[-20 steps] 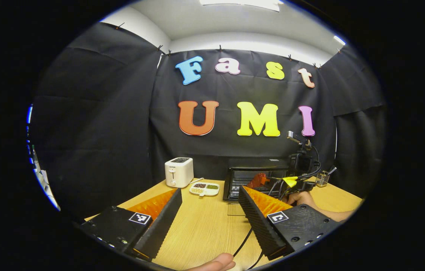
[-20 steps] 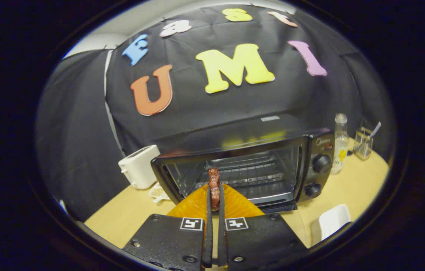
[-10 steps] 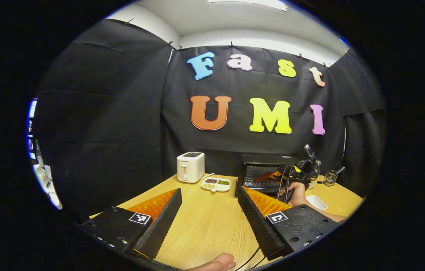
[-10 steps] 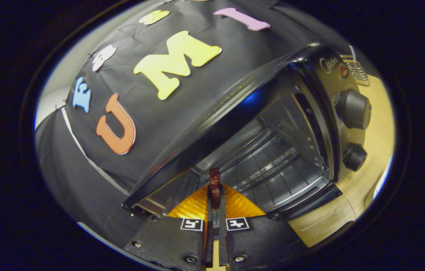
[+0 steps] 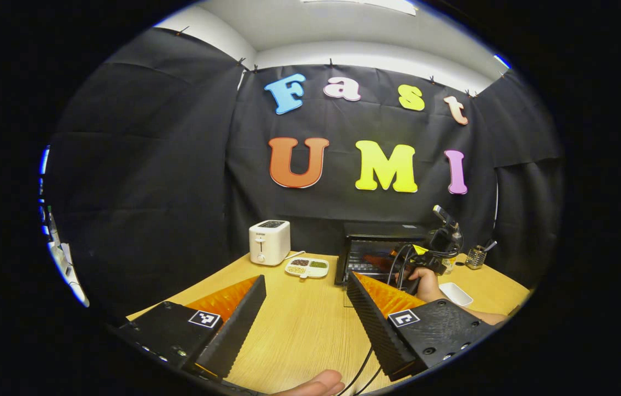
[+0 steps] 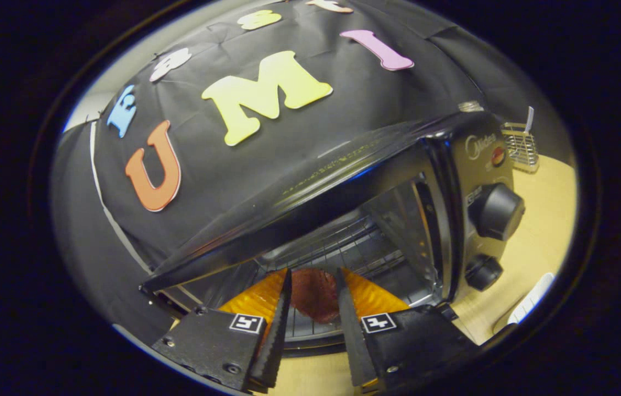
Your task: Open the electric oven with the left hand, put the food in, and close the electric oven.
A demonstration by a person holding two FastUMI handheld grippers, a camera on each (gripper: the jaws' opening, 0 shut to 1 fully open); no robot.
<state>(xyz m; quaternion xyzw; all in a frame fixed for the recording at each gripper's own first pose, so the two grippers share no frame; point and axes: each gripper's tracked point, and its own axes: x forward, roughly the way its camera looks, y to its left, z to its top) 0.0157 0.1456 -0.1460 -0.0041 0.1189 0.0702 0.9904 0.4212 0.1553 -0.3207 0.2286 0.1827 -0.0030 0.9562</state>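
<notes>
The right gripper (image 6: pixel 313 291), clamped on the food half a second ago, has since spread its fingers, and the reddish-brown piece of food (image 6: pixel 314 300) now lies on the wire rack (image 6: pixel 354 256) inside the electric oven (image 6: pixel 398 181), between the parted fingers, neither of which presses on it. The oven's mouth stands open, its two black knobs (image 6: pixel 496 212) on the panel at the right. From the left gripper view, the left gripper (image 5: pixel 302 308) hangs released and empty over the wooden table (image 5: pixel 299 335), well back from the oven (image 5: pixel 379 253), where a hand (image 5: pixel 428 283) holds the right gripper at the opening. A white toaster (image 5: pixel 269 242) and a small divided dish (image 5: pixel 306 267) sit toward the back of the table, left of the oven; a white tray (image 5: pixel 455 293) lies beside the hand, and a wire holder (image 6: pixel 520 146) stands past the oven.
</notes>
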